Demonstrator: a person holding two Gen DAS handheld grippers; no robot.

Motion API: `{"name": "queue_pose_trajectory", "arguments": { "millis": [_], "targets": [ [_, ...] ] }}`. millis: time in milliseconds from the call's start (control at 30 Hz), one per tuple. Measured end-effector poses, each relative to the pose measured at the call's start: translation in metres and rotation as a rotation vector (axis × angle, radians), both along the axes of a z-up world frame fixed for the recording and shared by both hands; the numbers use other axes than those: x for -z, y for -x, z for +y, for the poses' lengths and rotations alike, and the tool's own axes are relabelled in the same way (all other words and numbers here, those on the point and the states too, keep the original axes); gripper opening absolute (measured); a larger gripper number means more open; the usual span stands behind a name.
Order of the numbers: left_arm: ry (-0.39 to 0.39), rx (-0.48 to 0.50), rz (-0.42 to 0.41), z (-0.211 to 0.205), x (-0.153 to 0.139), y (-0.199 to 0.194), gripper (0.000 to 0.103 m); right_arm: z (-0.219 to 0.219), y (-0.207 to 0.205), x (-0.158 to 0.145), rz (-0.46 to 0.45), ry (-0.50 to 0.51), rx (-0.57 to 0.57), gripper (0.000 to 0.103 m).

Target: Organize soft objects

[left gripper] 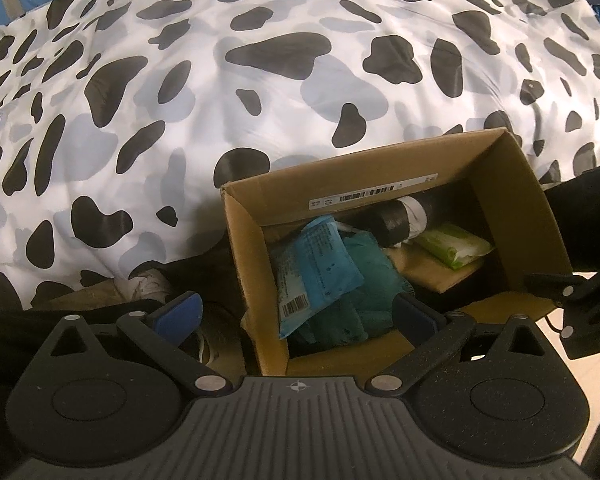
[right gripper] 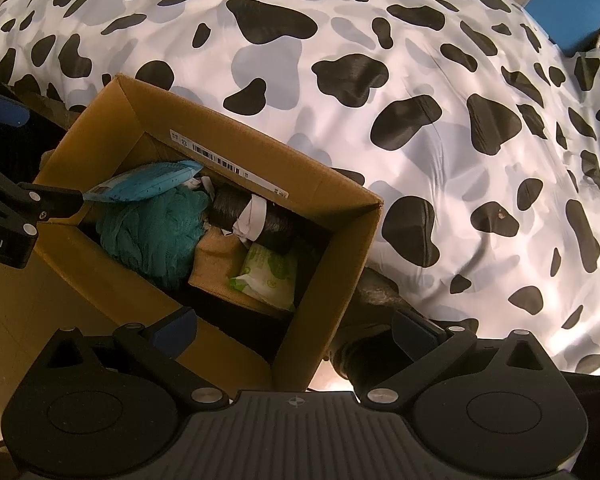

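Note:
An open cardboard box (left gripper: 536, 220) (right gripper: 340, 248) stands on the floor against a bed. Inside lie a blue packet (left gripper: 318, 272) (right gripper: 148, 186) on top of a teal mesh sponge (left gripper: 374, 280) (right gripper: 152, 236), a black roll with a white band (left gripper: 404, 216) (right gripper: 256, 216), and a green-and-white wipes pack (left gripper: 454, 248) (right gripper: 268, 276). My left gripper (left gripper: 296, 316) is open and empty above the box's near left edge. My right gripper (right gripper: 296, 330) is open and empty above the box's near right corner. Each gripper shows at the edge of the other's view.
A cow-print duvet (left gripper: 260, 60) (right gripper: 420, 80) covers the bed behind the box. Shoes (left gripper: 152, 284) and dark items lie on the floor left of the box. A dark object (right gripper: 376, 292) sits under the bed edge right of the box.

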State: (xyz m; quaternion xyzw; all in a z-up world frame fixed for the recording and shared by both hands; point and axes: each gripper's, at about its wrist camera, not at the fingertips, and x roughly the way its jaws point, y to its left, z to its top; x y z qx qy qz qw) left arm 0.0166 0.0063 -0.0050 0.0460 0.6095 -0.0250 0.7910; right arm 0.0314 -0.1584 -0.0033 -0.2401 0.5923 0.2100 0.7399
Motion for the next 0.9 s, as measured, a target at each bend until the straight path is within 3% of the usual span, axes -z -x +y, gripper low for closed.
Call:
{"name": "queue_pose_trajectory", "arguments": {
  "millis": [900],
  "targets": [
    [-0.012,0.036,0.005,-0.0052,0.0004,0.001,0.103,0.0001,0.0011,0.0026,0.002,0.016,-0.018,0.103]
  ]
}}
